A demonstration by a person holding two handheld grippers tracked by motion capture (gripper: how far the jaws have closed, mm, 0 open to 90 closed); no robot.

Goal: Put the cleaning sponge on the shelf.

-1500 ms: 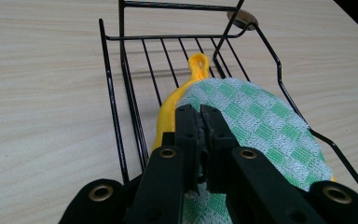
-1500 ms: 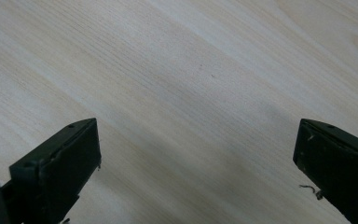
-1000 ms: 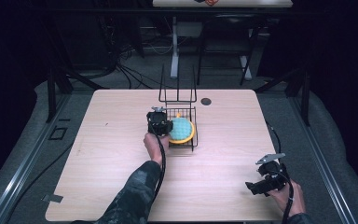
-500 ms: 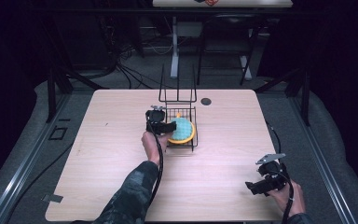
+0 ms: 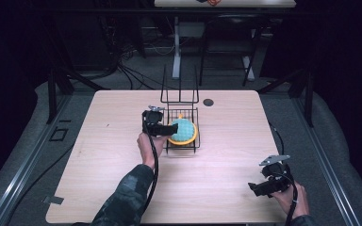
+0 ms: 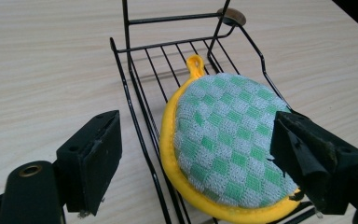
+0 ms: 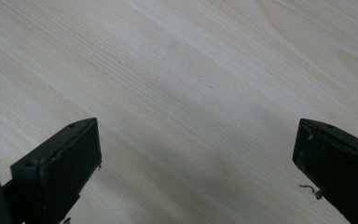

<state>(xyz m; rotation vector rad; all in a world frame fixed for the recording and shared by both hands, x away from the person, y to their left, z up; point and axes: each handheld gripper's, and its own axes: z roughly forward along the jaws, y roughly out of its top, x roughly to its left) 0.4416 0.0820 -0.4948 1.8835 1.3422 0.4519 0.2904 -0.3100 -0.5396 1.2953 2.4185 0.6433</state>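
Letting go of pot holder [image 6: 223, 140], now lying in wire basket [image 6: 140, 121] mid-table: left gripper [image 6: 196, 163] just opened wide, empty (right gripper [image 7: 196, 172] likewise agape, idle); lift straight, clear of wires.

We see a round pot holder [image 6: 223, 149] with a checked face of green and pale grey squares, edged all round with a bright yellow border that ends in a small yellow loop, and it lies in a black wire rack [image 6: 140, 107]. The table [image 5: 226, 188] under them is pale wood with a fine, light grain, and a small dark brown disc [image 5: 208, 102] sits on it beyond the rack. Both the left gripper [image 6: 200, 163] and the right gripper [image 7: 196, 172] have matt black jaws, the sleeve [image 5: 127, 197] on the person's left arm is a dark camouflage print, and the floor [image 5: 136, 75] around the table is grey.
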